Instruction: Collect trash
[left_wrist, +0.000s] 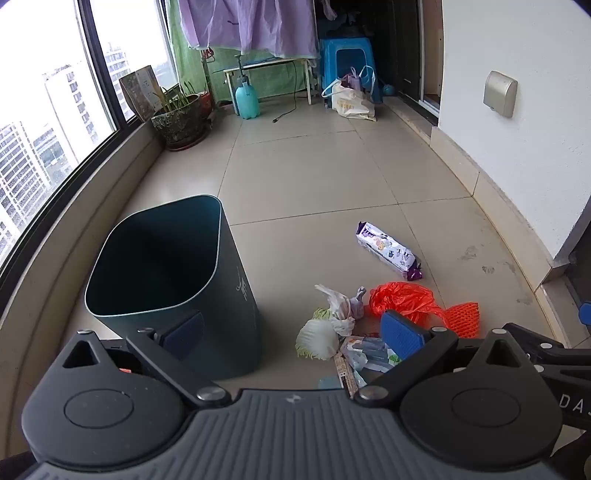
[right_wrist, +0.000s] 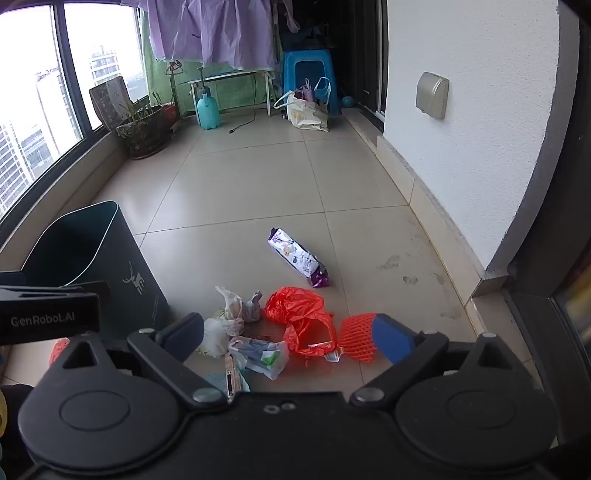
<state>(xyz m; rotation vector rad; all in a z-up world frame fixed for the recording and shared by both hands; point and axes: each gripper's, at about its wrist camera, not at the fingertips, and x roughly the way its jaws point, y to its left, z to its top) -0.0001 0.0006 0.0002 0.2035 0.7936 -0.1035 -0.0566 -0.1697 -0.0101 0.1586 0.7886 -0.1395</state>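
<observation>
A dark teal trash bin (left_wrist: 173, 280) stands open on the tiled floor, also at the left of the right wrist view (right_wrist: 92, 258). Trash lies to its right: a purple-white wrapper pack (left_wrist: 389, 251) (right_wrist: 299, 256), a red plastic bag (left_wrist: 402, 301) (right_wrist: 299, 314), an orange foam net (left_wrist: 463, 317) (right_wrist: 356, 334), knotted white bags (left_wrist: 340, 304) (right_wrist: 236, 308), a cabbage piece (left_wrist: 317, 339) and a clear bag of scraps (right_wrist: 260, 354). My left gripper (left_wrist: 291, 332) is open above the bin's near side and the pile. My right gripper (right_wrist: 290, 336) is open above the pile.
A window ledge (left_wrist: 74, 206) runs along the left and a white wall (left_wrist: 517, 140) along the right. At the back stand a plant pot (left_wrist: 181, 118), a teal sprayer bottle (left_wrist: 246, 96), a blue stool (left_wrist: 345, 62) and a tote bag (left_wrist: 351, 101).
</observation>
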